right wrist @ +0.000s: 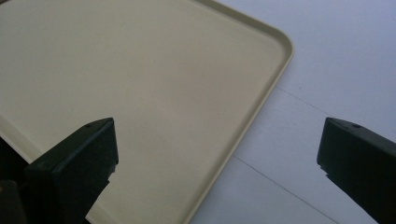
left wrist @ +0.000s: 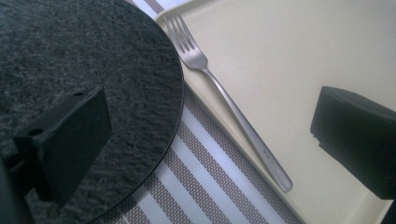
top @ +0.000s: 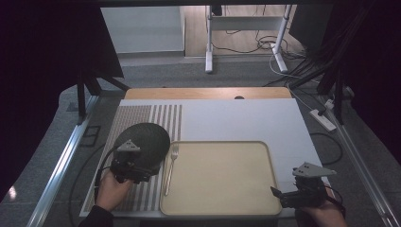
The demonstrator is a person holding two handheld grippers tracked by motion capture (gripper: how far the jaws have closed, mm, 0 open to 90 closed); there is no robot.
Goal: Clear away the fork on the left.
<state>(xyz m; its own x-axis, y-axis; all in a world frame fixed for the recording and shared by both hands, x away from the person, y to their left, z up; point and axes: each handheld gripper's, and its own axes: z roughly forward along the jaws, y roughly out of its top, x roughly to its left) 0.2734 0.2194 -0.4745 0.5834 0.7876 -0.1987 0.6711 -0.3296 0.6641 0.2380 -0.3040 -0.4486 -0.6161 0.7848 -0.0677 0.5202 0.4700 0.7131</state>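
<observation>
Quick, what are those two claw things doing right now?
Left gripper: open, over round black slate plate and silver fork.
Right gripper: open, holding nothing.

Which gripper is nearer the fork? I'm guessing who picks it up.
Left. The left gripper hovers beside the fork, over the plate's edge; the right gripper sits across the tray.

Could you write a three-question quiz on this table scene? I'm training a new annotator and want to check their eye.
1. True or false: the fork lies along the left edge of the beige tray.
2. What is nearest the left gripper? A) a cup B) the dark round plate C) a spoon
3. Fill in: the right gripper has its jaws ____ over the tray's near right corner.

Key:
1. True; the handle rests on the rim.
2. B.
3. Open, holding nothing.
</observation>
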